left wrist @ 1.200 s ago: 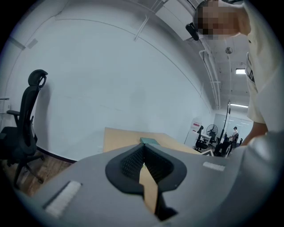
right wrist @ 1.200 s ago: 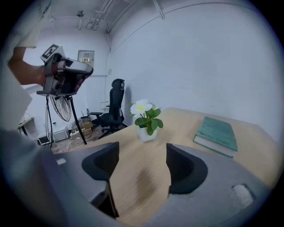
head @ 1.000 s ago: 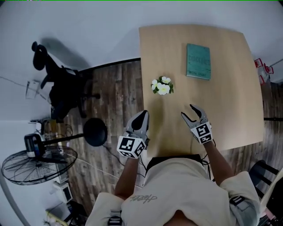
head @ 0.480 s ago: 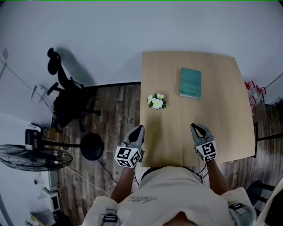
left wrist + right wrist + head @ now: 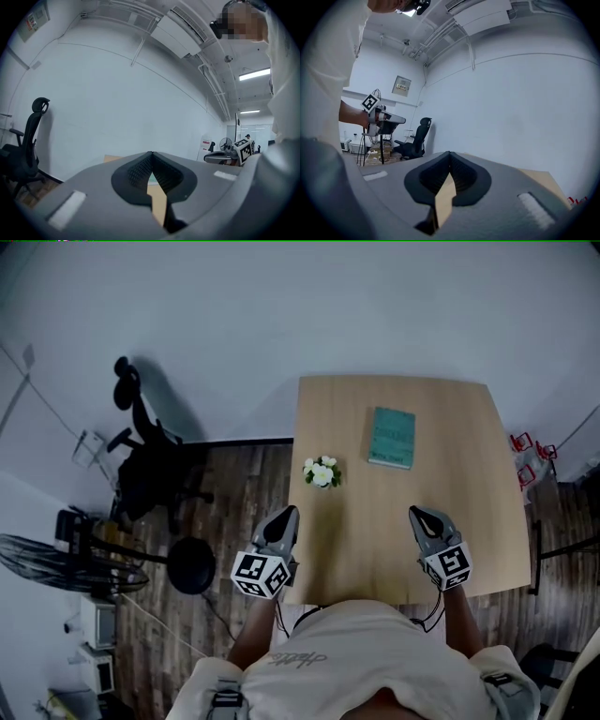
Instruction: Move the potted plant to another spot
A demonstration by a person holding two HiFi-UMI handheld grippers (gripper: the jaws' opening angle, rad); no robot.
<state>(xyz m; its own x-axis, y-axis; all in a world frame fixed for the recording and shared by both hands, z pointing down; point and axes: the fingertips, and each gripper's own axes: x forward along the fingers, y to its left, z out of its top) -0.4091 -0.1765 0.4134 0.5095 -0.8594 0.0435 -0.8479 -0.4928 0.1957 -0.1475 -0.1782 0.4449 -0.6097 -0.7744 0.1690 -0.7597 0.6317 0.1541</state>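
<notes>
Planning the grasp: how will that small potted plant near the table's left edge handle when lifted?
Probably light: the potted plant looks small beside the book. Possibly tippy, since its blooms cover the pot from above. Petals look soft, so grip the pot.

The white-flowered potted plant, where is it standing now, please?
In the head view, the plant stands near the wooden table's left edge, left of the teal book.

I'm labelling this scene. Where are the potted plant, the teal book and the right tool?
potted plant (image 5: 321, 472), head view, on its white flowers.
teal book (image 5: 392, 437), head view, middle of its cover.
right tool (image 5: 418, 514), head view, at its fingertips, just closed on nothing.
</notes>
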